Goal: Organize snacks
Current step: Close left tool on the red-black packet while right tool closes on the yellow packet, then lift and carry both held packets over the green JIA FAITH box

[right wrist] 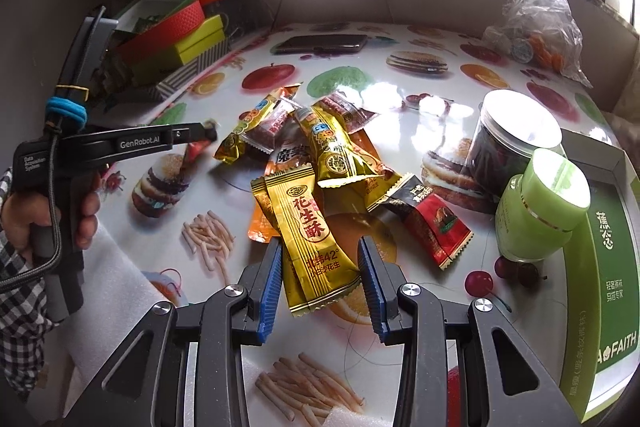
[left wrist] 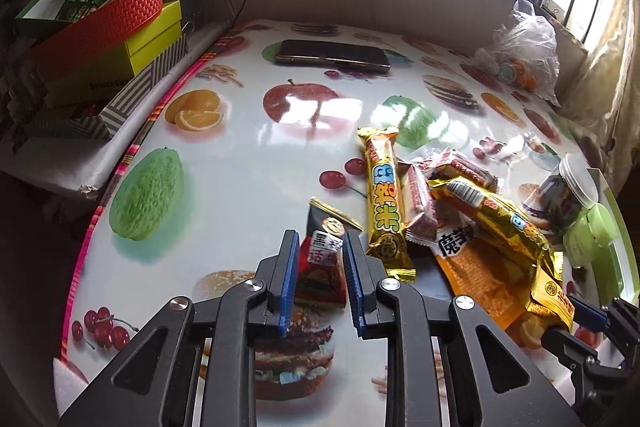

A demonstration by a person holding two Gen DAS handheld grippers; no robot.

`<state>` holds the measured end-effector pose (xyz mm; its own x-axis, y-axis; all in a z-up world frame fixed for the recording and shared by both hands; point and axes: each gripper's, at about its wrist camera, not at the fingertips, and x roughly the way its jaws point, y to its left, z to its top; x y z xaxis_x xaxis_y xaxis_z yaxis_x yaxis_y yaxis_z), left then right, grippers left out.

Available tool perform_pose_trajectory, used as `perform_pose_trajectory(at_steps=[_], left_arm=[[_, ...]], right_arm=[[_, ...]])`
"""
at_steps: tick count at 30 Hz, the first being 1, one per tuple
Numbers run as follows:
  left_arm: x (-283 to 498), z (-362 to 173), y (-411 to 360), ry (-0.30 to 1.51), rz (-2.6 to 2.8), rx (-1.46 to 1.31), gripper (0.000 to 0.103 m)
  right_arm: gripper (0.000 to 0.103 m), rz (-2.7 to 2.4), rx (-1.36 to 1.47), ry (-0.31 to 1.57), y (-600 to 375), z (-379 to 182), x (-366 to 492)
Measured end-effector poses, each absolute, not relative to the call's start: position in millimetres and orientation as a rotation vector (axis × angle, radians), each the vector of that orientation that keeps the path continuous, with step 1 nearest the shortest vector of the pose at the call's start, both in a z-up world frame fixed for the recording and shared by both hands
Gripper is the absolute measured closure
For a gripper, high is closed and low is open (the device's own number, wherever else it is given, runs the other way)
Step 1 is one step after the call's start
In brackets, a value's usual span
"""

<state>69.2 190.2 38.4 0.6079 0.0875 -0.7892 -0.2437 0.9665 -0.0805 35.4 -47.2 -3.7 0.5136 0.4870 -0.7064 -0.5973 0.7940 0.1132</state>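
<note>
On the fruit-printed tabletop [left wrist: 240, 163], the snack pile [right wrist: 320, 147] is the landmark. Right tool [right wrist: 319, 273], just before the pile, grips a gold peanut-candy packet [right wrist: 312, 239]; left tool [left wrist: 320, 267], left of it, is clenched on a red-black packet [left wrist: 322, 267].

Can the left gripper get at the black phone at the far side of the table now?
Probably not right away: the left gripper is shut on a black-and-red snack packet. The table up to the phone is bare.
</note>
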Motion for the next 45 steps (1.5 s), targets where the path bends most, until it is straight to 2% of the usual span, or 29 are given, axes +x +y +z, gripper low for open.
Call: perform_pose_trajectory(at_steps=[7, 9, 11, 12, 21, 24, 25, 26, 36, 45], left_arm=[[68, 32, 188, 0.921, 0.173, -0.207, 0.080], [68, 28, 188, 0.932, 0.182, -0.203, 0.078], [70, 23, 187, 0.941, 0.185, -0.184, 0.051], [72, 21, 188, 0.946, 0.183, -0.183, 0.048], [88, 8, 191, 0.969, 0.214, -0.138, 0.047], [87, 8, 190, 0.962, 0.227, -0.124, 0.054], [87, 8, 191, 0.958, 0.226, -0.122, 0.068], [86, 9, 192, 0.956, 0.224, -0.127, 0.077], [75, 17, 190, 0.938, 0.196, -0.167, 0.081], [59, 54, 165, 0.860, 0.118, -0.169, 0.081]], right_arm=[[0.067, 0.657, -0.133, 0.783, -56, 1, 28], [0.067, 0.656, -0.130, 0.785, -57, 0, 28], [0.067, 0.655, -0.126, 0.788, -57, -1, 28], [0.067, 0.654, -0.125, 0.789, -58, -1, 28], [0.067, 0.638, -0.125, 0.798, -57, -3, 32], [0.067, 0.637, -0.130, 0.799, -56, -4, 32], [0.067, 0.638, -0.130, 0.800, -55, -4, 32], [0.067, 0.638, -0.130, 0.802, -55, -5, 33], [0.067, 0.634, -0.122, 0.791, -58, -3, 30], [0.067, 0.615, -0.091, 0.755, -73, 11, 23]])
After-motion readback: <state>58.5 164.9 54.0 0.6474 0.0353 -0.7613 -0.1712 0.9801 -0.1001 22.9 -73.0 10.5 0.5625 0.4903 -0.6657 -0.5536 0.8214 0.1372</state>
